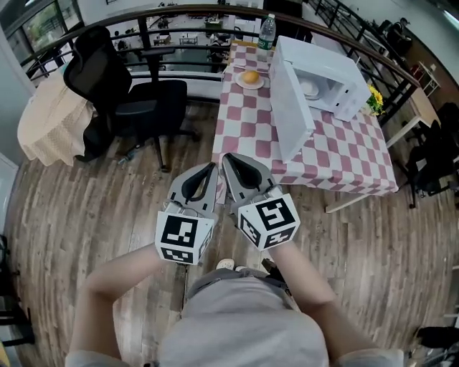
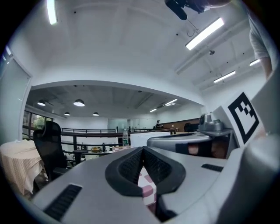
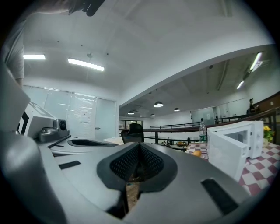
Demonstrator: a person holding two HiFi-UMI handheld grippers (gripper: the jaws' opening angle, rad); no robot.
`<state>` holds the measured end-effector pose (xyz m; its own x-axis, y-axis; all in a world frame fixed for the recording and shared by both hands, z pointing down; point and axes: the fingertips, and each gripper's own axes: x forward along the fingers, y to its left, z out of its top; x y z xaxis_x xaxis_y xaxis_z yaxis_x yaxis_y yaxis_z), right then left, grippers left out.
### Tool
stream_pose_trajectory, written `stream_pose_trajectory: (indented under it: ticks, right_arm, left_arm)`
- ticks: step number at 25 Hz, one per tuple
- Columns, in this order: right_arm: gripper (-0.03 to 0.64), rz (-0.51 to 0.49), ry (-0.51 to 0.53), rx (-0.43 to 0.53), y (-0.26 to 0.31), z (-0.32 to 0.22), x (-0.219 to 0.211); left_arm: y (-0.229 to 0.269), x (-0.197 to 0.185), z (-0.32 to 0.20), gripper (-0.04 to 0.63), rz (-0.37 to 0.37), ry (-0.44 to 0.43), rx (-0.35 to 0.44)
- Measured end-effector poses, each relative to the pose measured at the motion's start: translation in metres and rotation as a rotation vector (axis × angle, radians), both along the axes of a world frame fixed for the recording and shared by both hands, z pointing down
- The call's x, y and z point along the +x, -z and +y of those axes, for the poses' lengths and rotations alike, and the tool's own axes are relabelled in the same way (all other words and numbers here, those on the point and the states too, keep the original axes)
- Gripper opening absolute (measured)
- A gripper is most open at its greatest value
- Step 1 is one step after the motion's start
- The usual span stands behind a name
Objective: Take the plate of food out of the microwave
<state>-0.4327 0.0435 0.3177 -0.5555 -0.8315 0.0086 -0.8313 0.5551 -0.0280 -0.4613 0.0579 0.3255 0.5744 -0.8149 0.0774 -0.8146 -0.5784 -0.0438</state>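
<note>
Person stands on the wood floor [image 1: 86, 208], facing a surface [image 1: 337, 154] covered with a red-and-white checked cloth, both tools held level in front of the torso and well short of that surface.

Left tool [image 1: 212, 168]: jaws closed tip to tip, nothing between them. Right tool [image 1: 226, 158]: same, pads meeting at the tips, empty. The two tools sit just beside each other, marker cubes toward the body and tips pointing to the far side.

White microwave [image 1: 326, 79] sits on the far right part of the surface. Its door [image 1: 290, 100] is swung fully open toward the left and near. Inside the cavity is a white plate [image 1: 310, 87]; what is on it is too small to make out. It is well apart from both tools.

Left of the microwave, at the far end of the surface, is a small dish [image 1: 239, 81] with an orange [image 1: 249, 76] on it. A clear water bottle [image 1: 266, 33] stands upright just beyond that. Yellow flowers [image 1: 374, 96] show at the microwave's right side.

Black office chair [image 1: 136, 100] stands on the floor left of the surface, and a beige-draped round table [image 1: 46, 122] is further left. A dark curved railing [image 1: 179, 14] runs along the far side.
</note>
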Motion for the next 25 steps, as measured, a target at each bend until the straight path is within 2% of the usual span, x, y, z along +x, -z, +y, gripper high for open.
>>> stream_pose_trajectory:
  ticks: [2,8,13,19,25]
  right_arm:
    - [0.023,0.036,0.000,0.013,0.000,-0.002,0.000]
    - [0.023,0.114,-0.006,0.014,0.004,-0.005,0.006]
    - [0.025,0.203,-0.005,0.014,0.004,0.000,0.027]
    - [0.025,0.212,-0.069,-0.008,0.005,0.001,0.073]
    - [0.025,0.200,-0.119,-0.027,0.006,0.005,0.127]
  left_arm:
    - [0.000,0.000,-0.005,0.002,-0.007,-0.012,0.018]
    - [0.021,0.005,-0.020,0.002,0.038,-0.052,0.093]
    - [0.036,0.017,-0.027,0.002,0.046,-0.091,0.152]
    - [0.045,0.050,-0.026,0.002,0.070,-0.183,0.187]
    - [0.043,0.101,-0.021,0.002,0.078,-0.273,0.161]
